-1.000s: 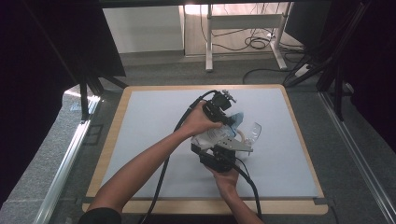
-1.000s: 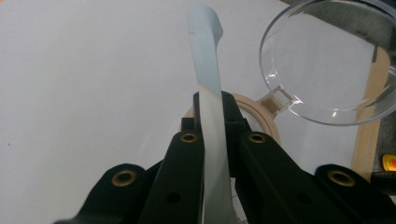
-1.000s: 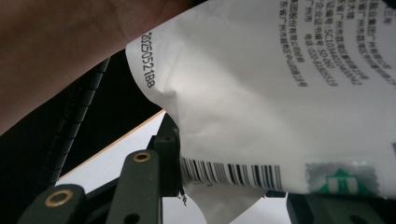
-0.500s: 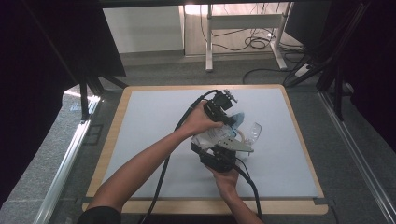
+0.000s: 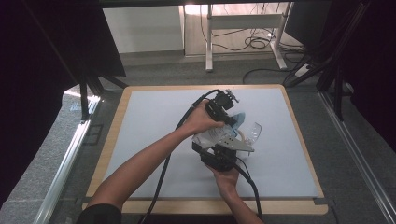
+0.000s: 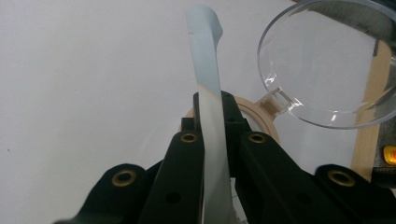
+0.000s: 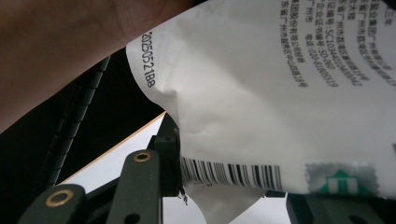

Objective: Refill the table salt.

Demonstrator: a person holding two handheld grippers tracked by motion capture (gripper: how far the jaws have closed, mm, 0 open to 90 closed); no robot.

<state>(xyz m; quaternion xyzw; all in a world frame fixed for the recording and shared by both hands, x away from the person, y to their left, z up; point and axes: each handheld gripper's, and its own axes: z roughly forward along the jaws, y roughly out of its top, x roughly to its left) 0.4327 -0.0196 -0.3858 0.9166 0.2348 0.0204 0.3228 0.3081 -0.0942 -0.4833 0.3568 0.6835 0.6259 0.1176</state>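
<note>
1. High view: the left gripper (image 5: 232,120) and the right gripper (image 5: 223,143) meet just right of the frame's centre over the white table (image 5: 154,116), both at a white packet (image 5: 214,136).
2. Left gripper view: the jaws are closed tight on a thin pale-blue edge of the packet (image 6: 208,88), which rises up the middle of the frame.
3. Same view, upper right: a clear round lid (image 6: 327,60) lies on the table, touching a tan ring (image 6: 261,116) just behind the jaws.
4. Right gripper view: the jaws clamp the packet's (image 7: 280,93) lower edge at its barcode (image 7: 229,173).
5. Legible print: "20250521B8" along the left edge; "SC1034401" among small Chinese text at upper right; a green mark (image 7: 340,181) at lower right.
</note>
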